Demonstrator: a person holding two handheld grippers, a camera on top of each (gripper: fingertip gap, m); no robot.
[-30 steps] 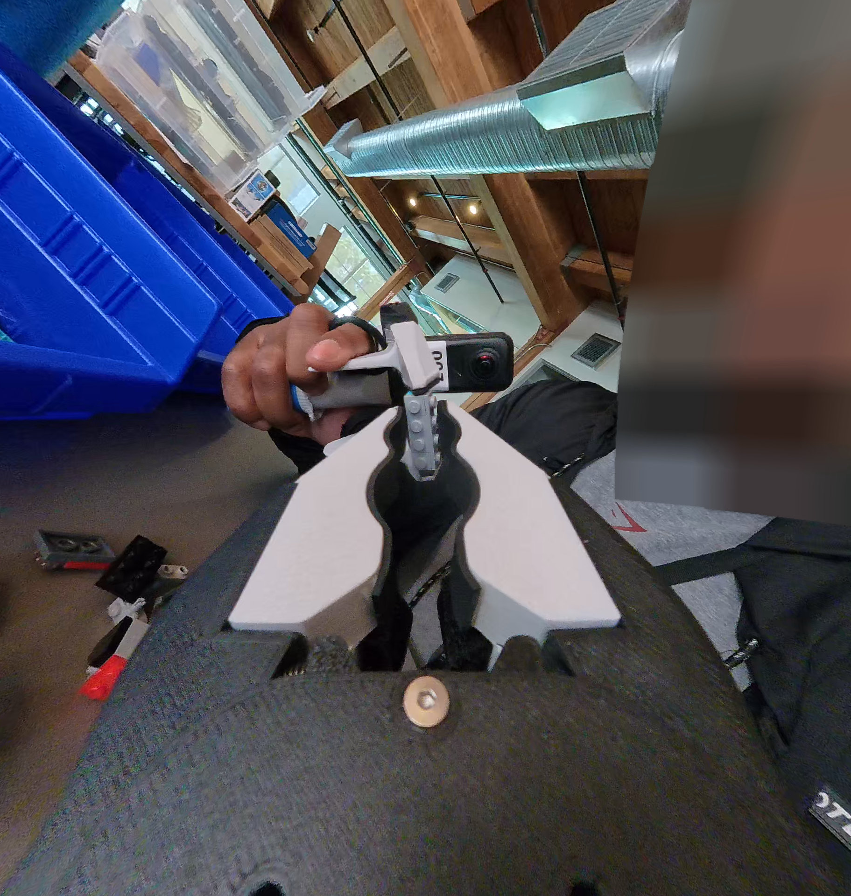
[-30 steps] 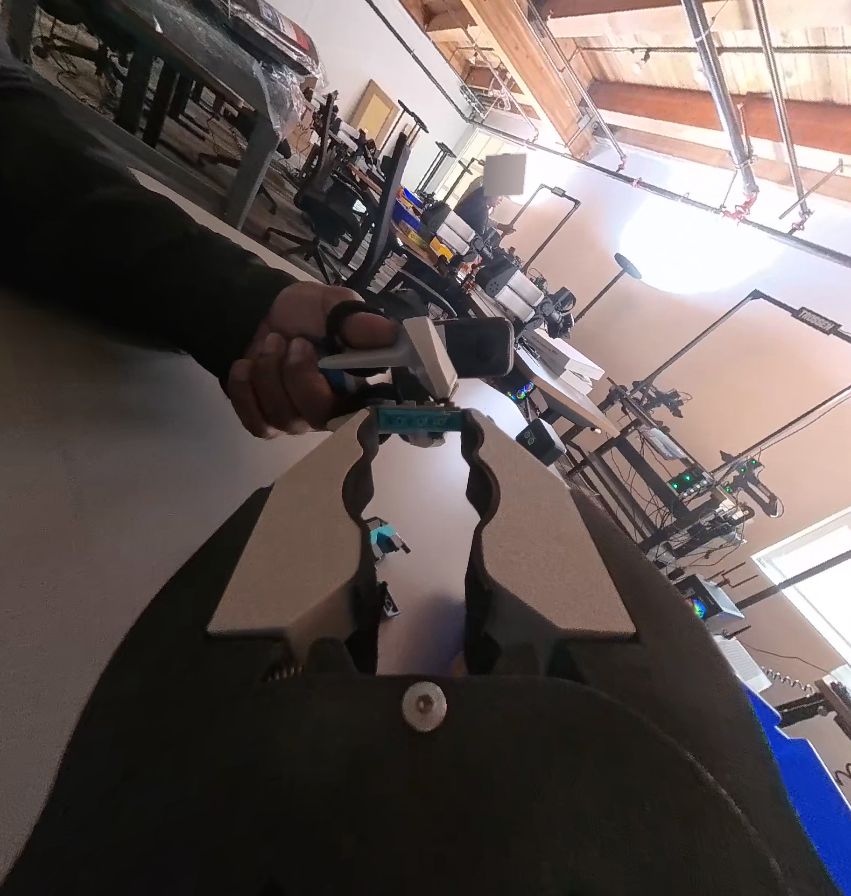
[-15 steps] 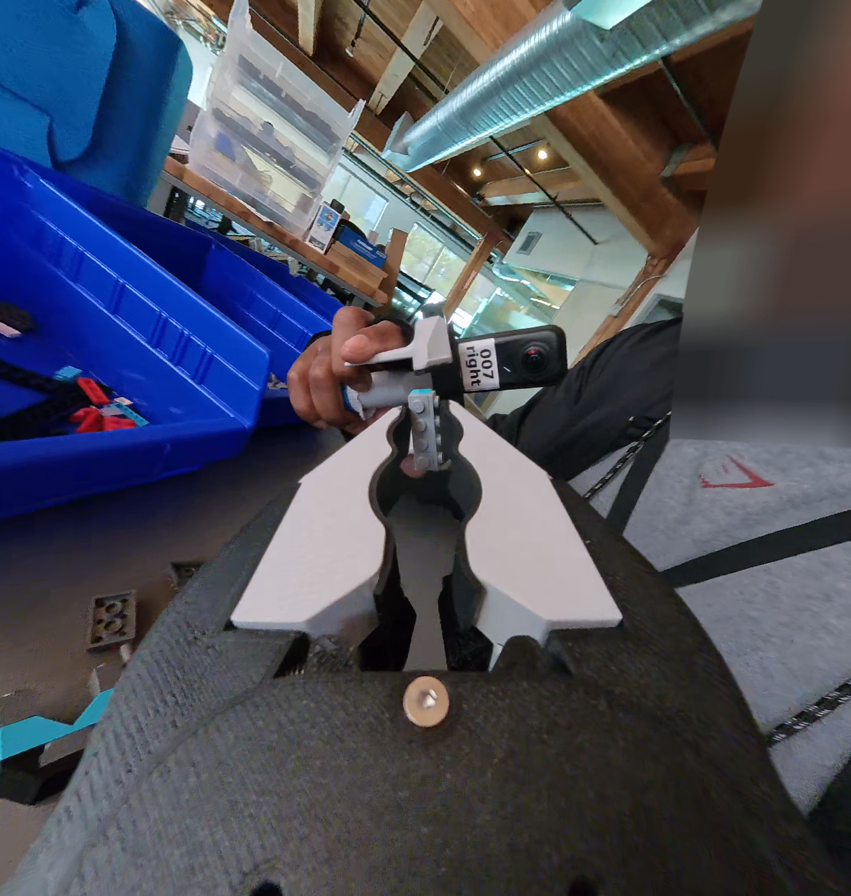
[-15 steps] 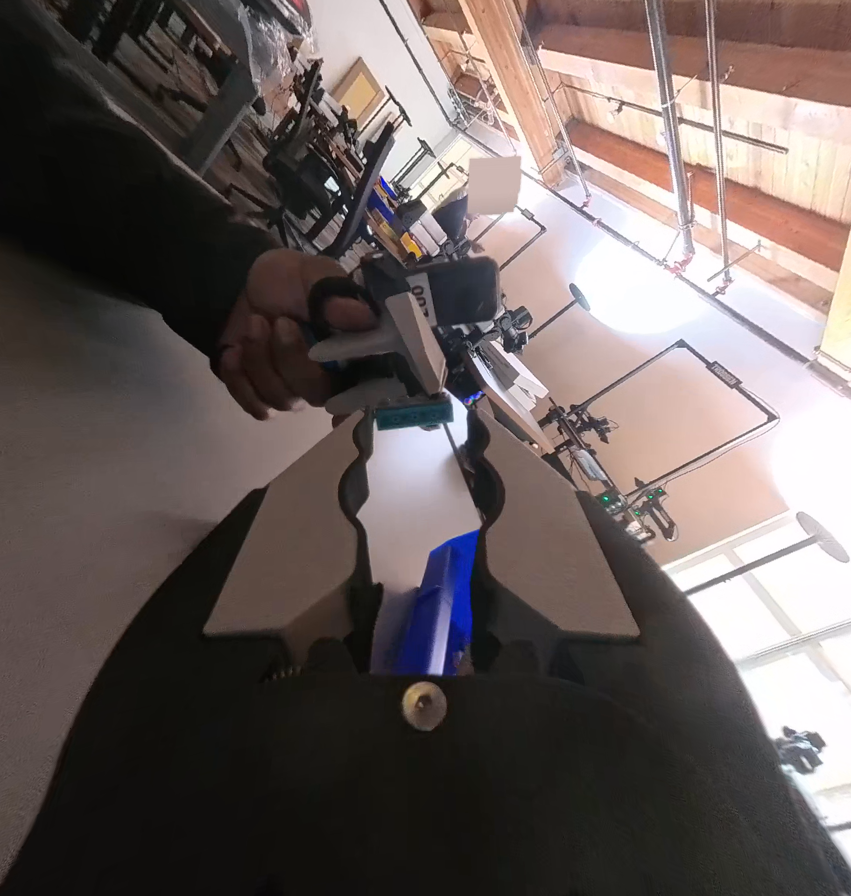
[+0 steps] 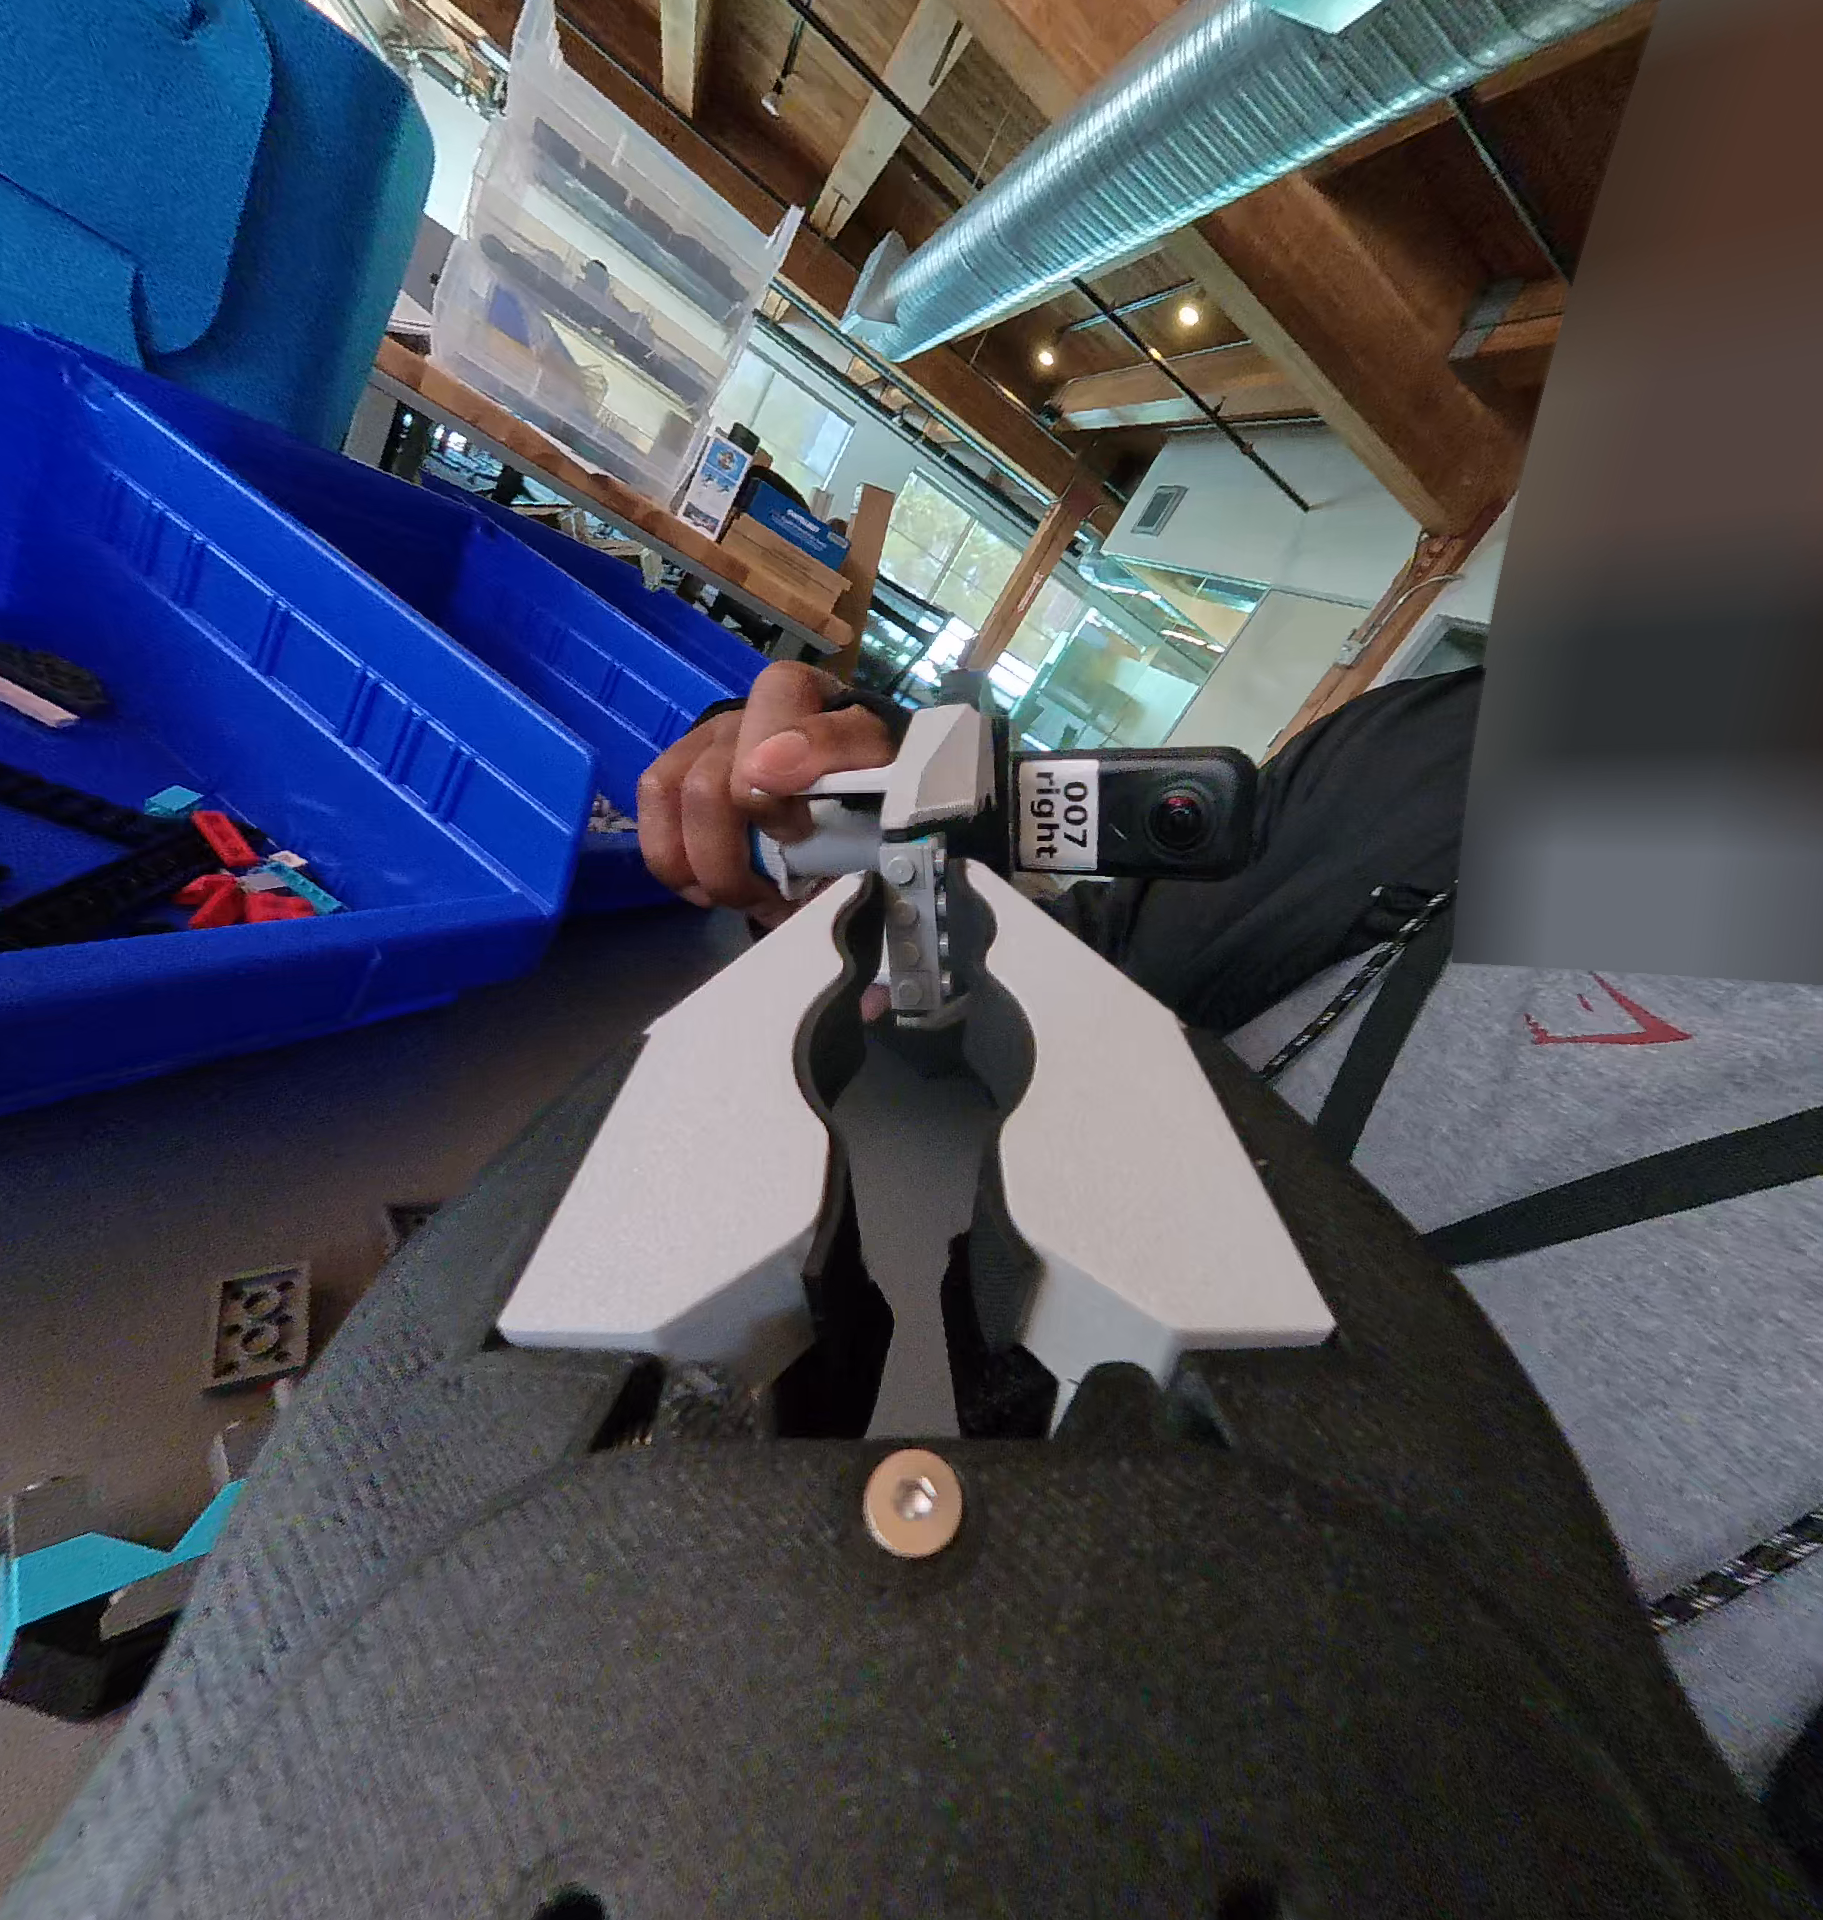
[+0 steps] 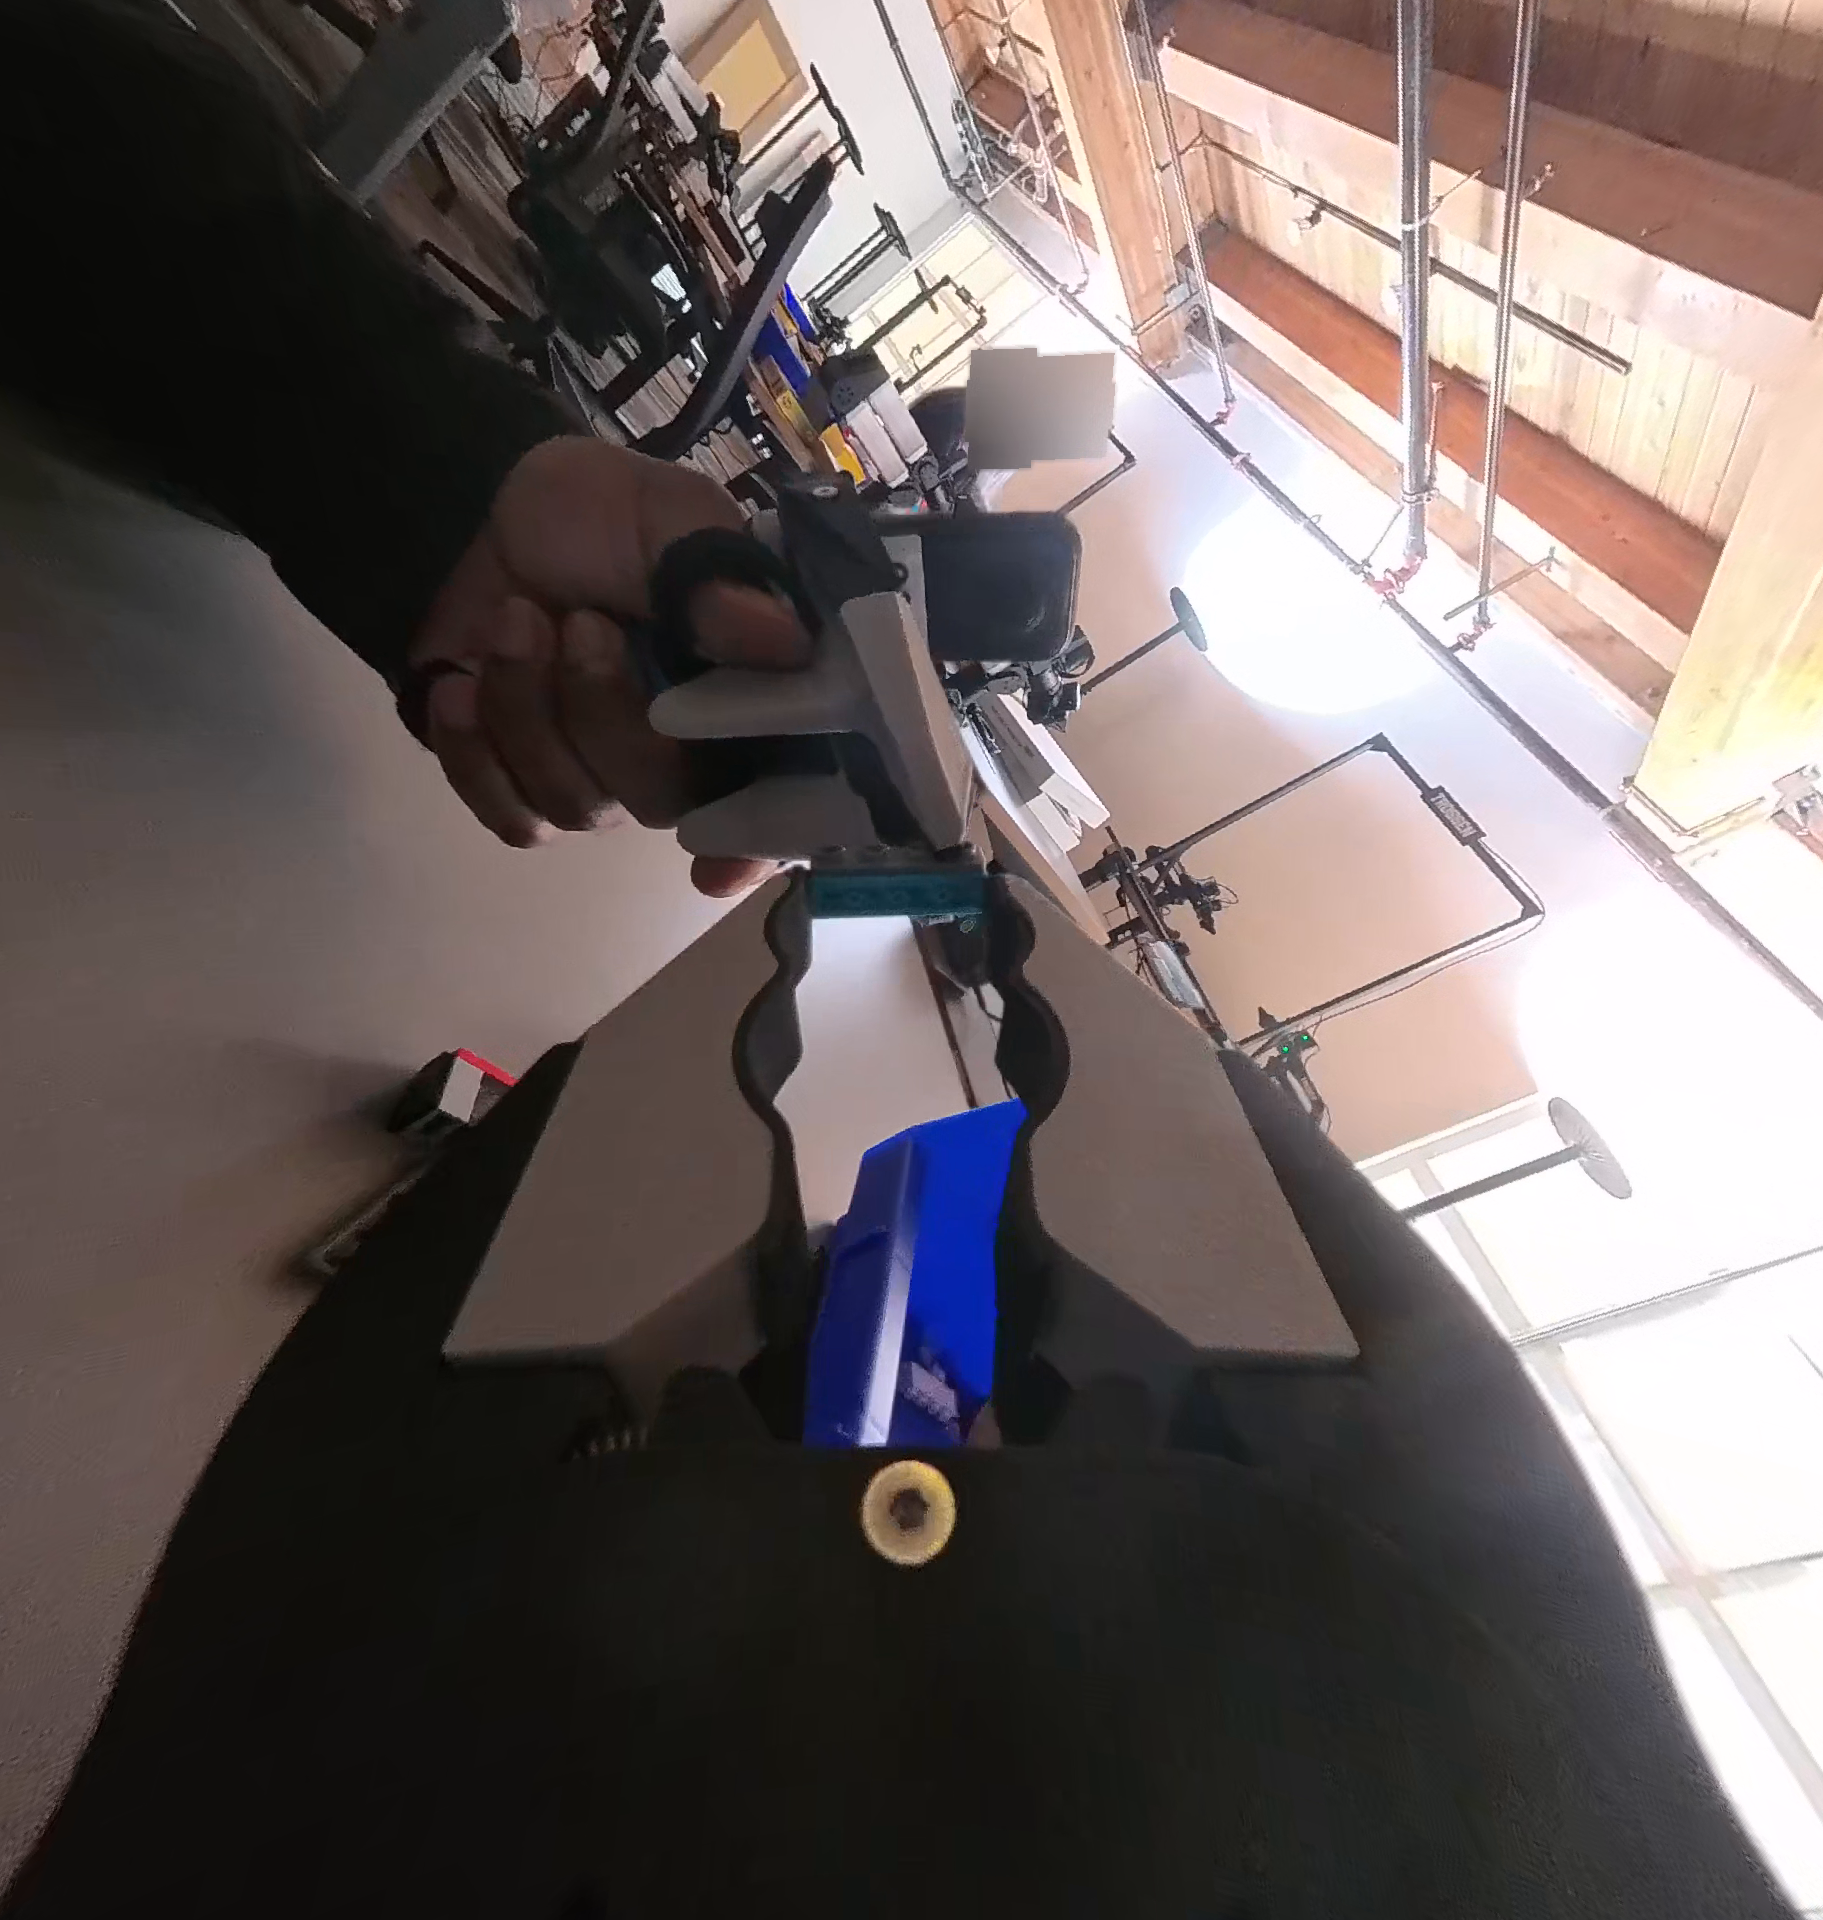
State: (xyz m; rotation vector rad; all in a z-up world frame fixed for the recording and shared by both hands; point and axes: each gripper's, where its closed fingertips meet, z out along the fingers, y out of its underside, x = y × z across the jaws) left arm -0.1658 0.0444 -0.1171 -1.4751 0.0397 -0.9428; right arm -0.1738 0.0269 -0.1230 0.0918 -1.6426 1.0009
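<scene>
A: What stands on the counter [image 5: 211,1174]?
B: A blue bin [image 5: 294,707] to the left, holding black plates [image 5: 76,894], red pieces [image 5: 232,899] and a light blue piece [image 5: 172,801]. A second blue bin [image 5: 616,634] stands behind it.
A: And outside the bins?
B: A grey studded brick [image 5: 255,1325] lies on the counter, and lower left a light blue part [image 5: 86,1574] rests on something black.
A: Farther back?
B: Clear stacked drawers [image 5: 616,260] on a wooden bench [image 5: 616,499], a ribbed silver duct [image 5: 1146,156] under wooden beams [image 5: 1333,301], and a blue padded chair [image 5: 180,166].
A: The right wrist view?
B: Pipes [image 6: 1416,260] along a wooden ceiling, black stands [image 6: 1406,769].
</scene>
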